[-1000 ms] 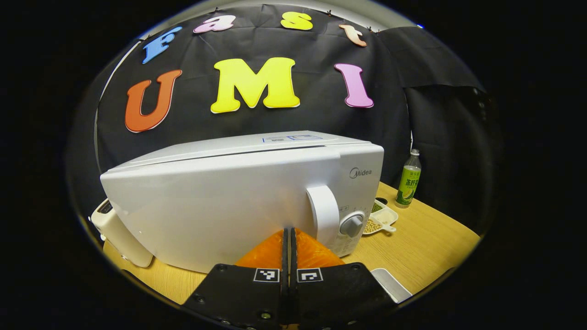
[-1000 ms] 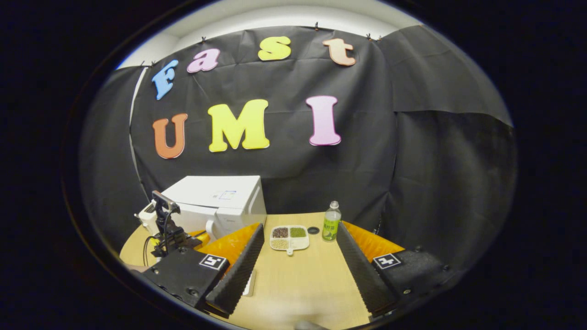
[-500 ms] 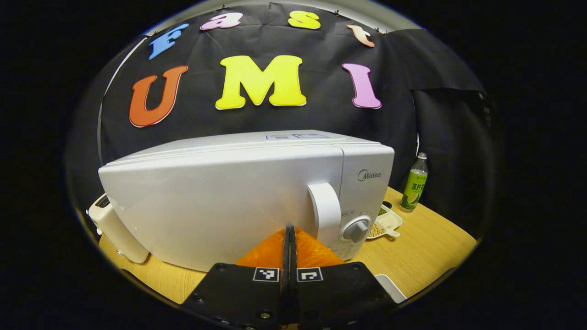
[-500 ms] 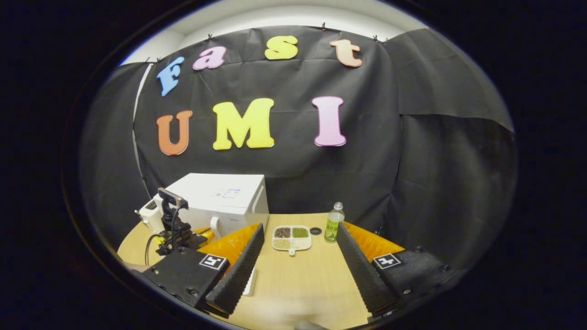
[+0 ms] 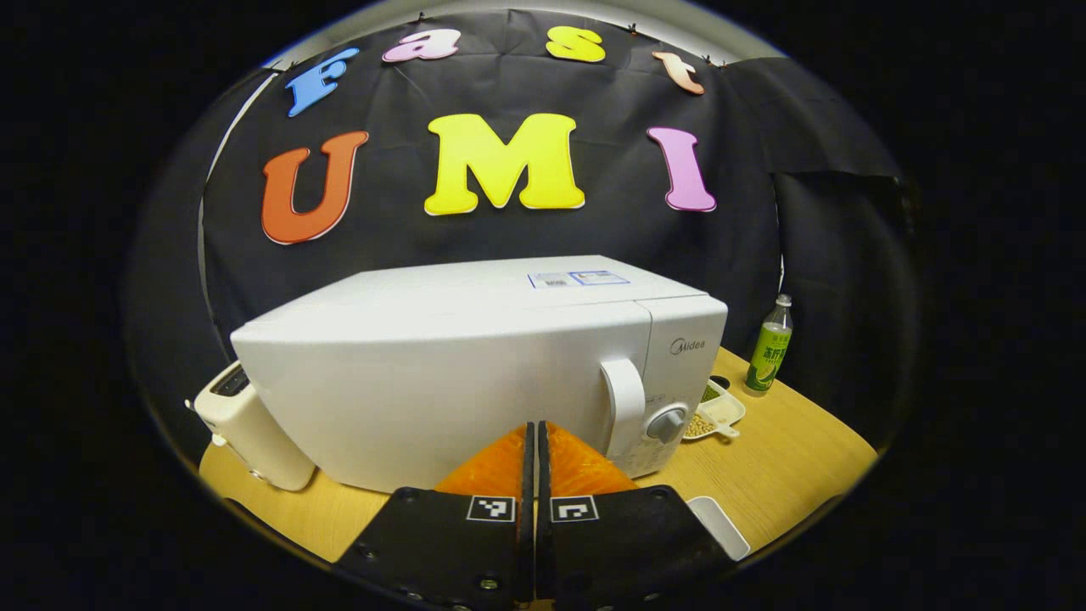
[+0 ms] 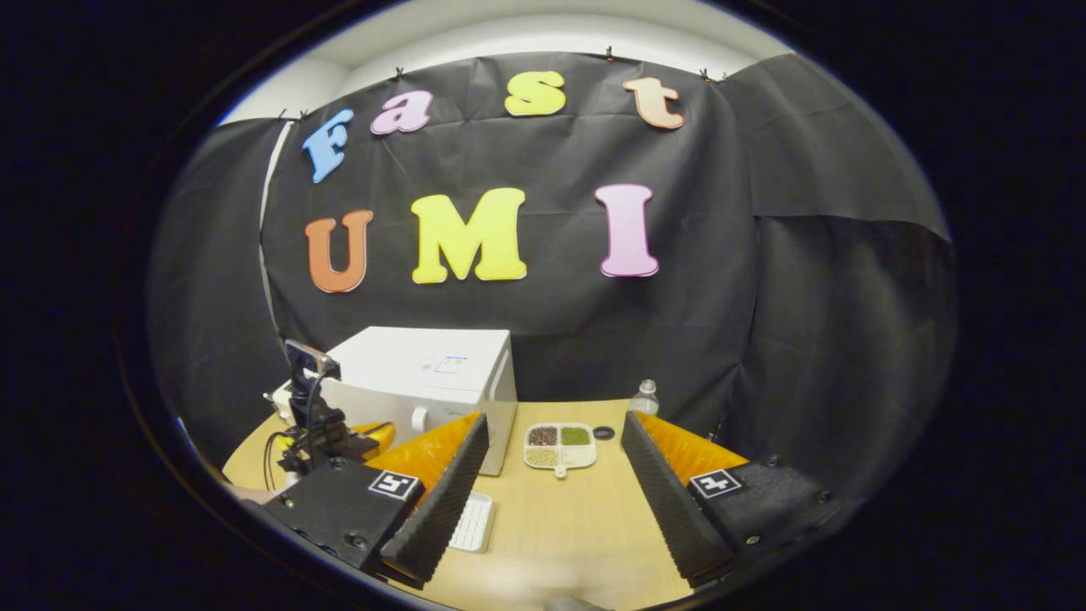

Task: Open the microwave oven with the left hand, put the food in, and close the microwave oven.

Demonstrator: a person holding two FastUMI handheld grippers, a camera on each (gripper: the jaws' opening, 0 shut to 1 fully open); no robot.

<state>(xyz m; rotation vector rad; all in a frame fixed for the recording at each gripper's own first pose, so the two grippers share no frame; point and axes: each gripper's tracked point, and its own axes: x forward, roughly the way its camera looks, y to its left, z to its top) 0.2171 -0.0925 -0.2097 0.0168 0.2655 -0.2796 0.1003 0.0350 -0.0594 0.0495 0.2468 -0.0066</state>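
Tabletop (image 5: 789,475): closed microwave (image 5: 475,373), pinched left tool (image 5: 534,441).

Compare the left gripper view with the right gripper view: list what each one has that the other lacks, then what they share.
Left gripper view alone: the left hand-held gripper seen along its own shut fingers, and a close look at the closed door's handle and dial.
Right gripper view alone: the open right hand-held gripper, and a small black ring beside the dish.
Both: the white microwave, the divided dish, the green bottle, the wooden table.
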